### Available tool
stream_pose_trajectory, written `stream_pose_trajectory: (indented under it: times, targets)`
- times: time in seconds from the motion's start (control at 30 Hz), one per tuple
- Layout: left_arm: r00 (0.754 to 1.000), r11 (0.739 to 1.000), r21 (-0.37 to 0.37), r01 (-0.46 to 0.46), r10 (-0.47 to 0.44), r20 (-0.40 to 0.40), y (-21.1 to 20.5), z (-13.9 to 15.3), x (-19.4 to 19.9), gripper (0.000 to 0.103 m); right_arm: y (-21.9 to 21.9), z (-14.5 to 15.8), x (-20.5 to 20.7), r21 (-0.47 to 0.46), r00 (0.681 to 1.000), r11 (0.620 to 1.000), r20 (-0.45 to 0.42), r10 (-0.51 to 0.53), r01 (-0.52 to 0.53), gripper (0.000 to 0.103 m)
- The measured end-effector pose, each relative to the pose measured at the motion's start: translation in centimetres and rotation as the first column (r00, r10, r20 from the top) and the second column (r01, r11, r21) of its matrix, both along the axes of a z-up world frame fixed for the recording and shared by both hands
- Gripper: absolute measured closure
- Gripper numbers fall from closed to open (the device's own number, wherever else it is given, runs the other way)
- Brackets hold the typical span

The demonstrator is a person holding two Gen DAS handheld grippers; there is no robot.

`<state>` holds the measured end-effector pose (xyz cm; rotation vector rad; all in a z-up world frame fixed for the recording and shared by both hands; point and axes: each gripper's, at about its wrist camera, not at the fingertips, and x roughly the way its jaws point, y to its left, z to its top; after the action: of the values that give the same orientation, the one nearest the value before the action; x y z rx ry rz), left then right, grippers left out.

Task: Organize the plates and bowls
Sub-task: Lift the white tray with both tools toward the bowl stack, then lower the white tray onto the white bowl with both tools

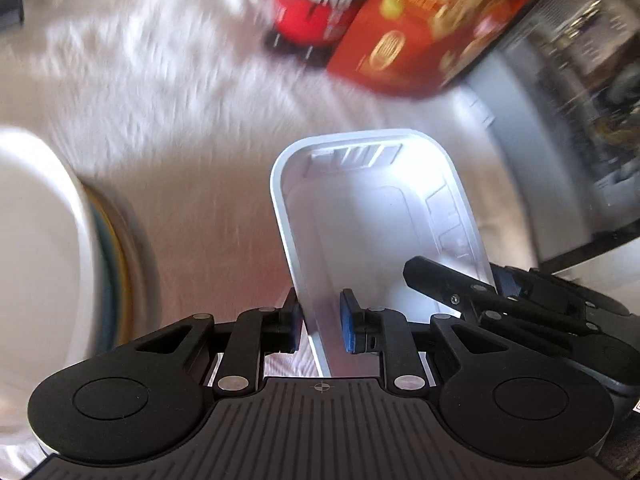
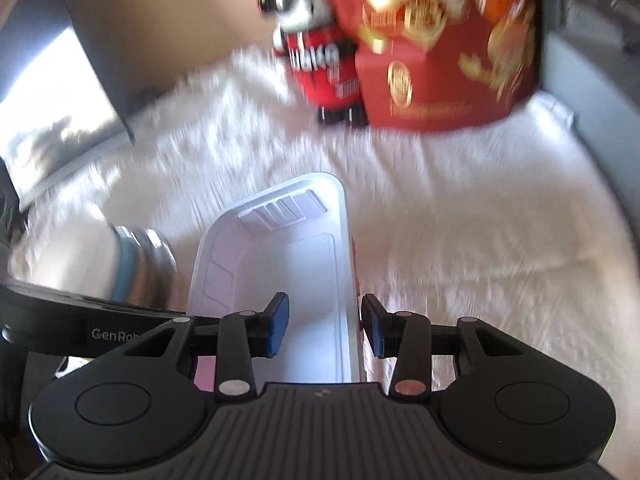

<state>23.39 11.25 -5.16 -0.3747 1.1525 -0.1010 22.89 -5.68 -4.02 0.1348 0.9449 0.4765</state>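
Observation:
A white rectangular plastic tray (image 1: pixel 360 216) (image 2: pixel 276 264) hangs tilted above the white cloth, held between both grippers. My left gripper (image 1: pixel 322 326) is shut on the tray's left wall, one blue pad on each side of it. My right gripper (image 2: pixel 325 324) is shut on the opposite long wall, one pad inside the tray and one outside; it also shows at the right of the left wrist view (image 1: pixel 480 292). A stack of dishes (image 1: pixel 44 240) (image 2: pixel 132 268), white on top with blue and yellow rims beneath, stands to the tray's left. The frames are motion-blurred.
A red biscuit box (image 1: pixel 420 28) (image 2: pixel 448 60) and a red printed item (image 1: pixel 316 4) (image 2: pixel 320 64) stand at the far side of the white fluffy cloth (image 1: pixel 180 100) (image 2: pixel 480 220). A brown cardboard panel (image 2: pixel 120 20) rises at back left. Dark shelving (image 1: pixel 580 80) lies beyond the right edge.

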Motion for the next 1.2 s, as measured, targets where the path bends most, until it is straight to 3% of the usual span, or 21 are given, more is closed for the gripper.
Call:
stream_pose_trajectory:
  times: [0.23, 0.47, 0.67, 0.87, 0.93, 1.2]
  targets:
    - [0.990, 0.999, -0.028, -0.034, 0.038, 0.138, 6.1, 6.9, -1.9, 0.081, 3.9, 6.0, -0.9, 0.064, 0.993, 0.995, 0.101, 0.066, -0.072, 0.062]
    - [0.975, 0.988, -0.018, -0.155, 0.156, 0.159, 14.0, 9.6, -5.8, 0.081, 12.1, 8.7, -0.8, 0.091, 0.965, 0.966, 0.127, 0.230, -0.242, 0.062]
    - [0.950, 0.956, -0.032, -0.290, 0.292, 0.107, 18.6, 8.1, -9.2, 0.080, 17.6, 7.4, -1.9, 0.088, 0.933, 0.930, 0.068, 0.353, -0.358, 0.062]
    - [0.940, 0.940, -0.054, -0.336, 0.339, 0.043, 20.0, 4.6, -9.1, 0.081, 19.6, 3.1, -0.6, 0.046, 0.933, 0.935, -0.064, 0.354, -0.352, 0.061]
    - [0.941, 0.939, -0.077, -0.334, 0.338, 0.034, 20.0, 4.0, -9.0, 0.081, 19.7, 2.2, -0.4, 0.047, 0.933, 0.937, -0.085, 0.349, -0.346, 0.062]
    - [0.948, 0.950, -0.033, -0.312, 0.313, 0.063, 19.3, 4.4, -7.8, 0.080, 19.4, 2.6, -0.4, 0.043, 0.940, 0.942, -0.065, 0.334, -0.332, 0.062]
